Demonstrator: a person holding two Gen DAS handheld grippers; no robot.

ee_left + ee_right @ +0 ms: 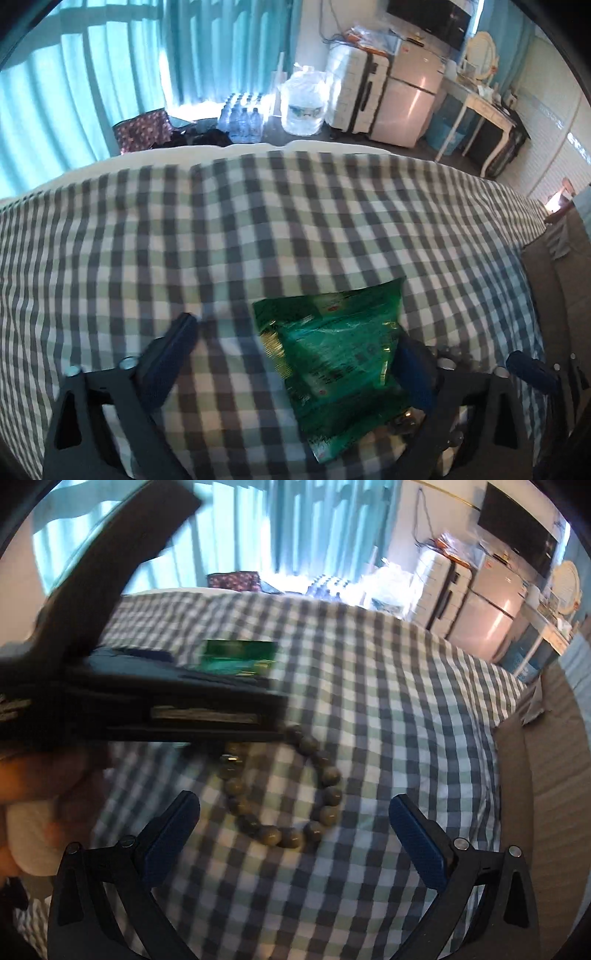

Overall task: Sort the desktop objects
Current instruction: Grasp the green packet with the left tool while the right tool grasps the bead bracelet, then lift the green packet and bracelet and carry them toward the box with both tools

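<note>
Green foil packet: lying flat on the checked bedcover, its near right corner covered by the right finger of the left gripper. Printing on it is blurring past reading. Left gripper fingers are standing apart, the packet lying between them, nearer the right one; whether that pad is touching the foil cannot be told.

Bead bracelet: lying as a ring on the same bedcover, its far edge disappearing under the left gripper's dark body, which is crossing the right wrist view and blocking much of the packet beyond. Right gripper fingers are spreading wide, either side of the bracelet, clear of the beads.

Hand: showing at the left edge, blurred, cut off.

Beyond the bed: water bottles, a large jug, a suitcase, teal curtains.
</note>
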